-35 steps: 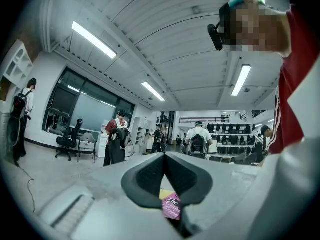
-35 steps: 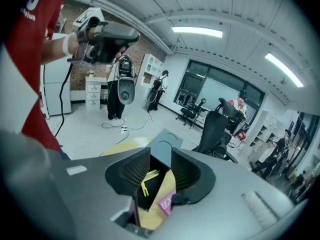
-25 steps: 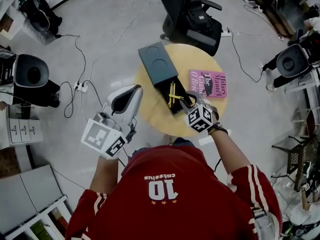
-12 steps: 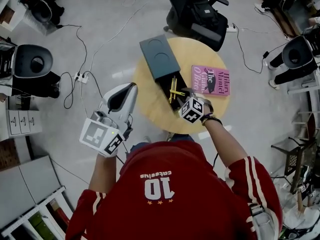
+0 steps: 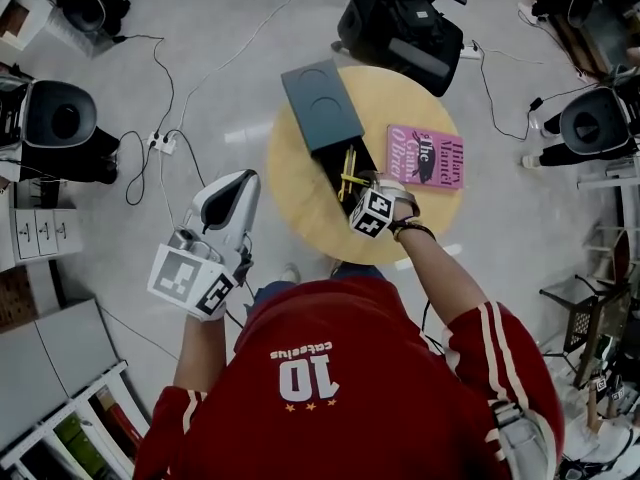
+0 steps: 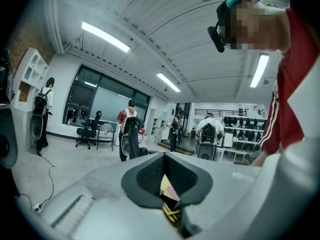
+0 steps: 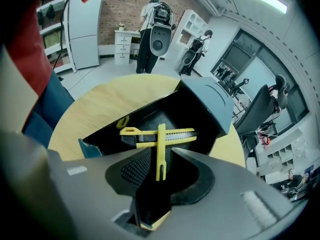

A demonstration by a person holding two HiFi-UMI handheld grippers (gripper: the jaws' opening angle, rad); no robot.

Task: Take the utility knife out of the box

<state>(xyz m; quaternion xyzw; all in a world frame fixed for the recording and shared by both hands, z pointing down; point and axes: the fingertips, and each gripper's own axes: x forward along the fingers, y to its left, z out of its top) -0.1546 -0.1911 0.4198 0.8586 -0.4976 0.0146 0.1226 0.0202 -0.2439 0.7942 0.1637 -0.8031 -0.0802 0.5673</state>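
On the round wooden table lies a dark box with its grey-blue lid swung open behind it. A yellow and black utility knife rests inside the box. My right gripper hangs steeply down over the box's near end, open. In the right gripper view the knife lies crosswise just beyond the right gripper, and its yellow cross piece shows in the gap without touching the pads. My left gripper is shut and empty, held over the floor left of the table, and its closed tips point level.
A pink book lies on the table right of the box. A black office chair with a backpack stands behind the table. Cables and a power strip trail over the floor at left, near a black unit.
My right gripper has sunk down toward the open box and the knife. The left gripper has dropped a little and drifted left.
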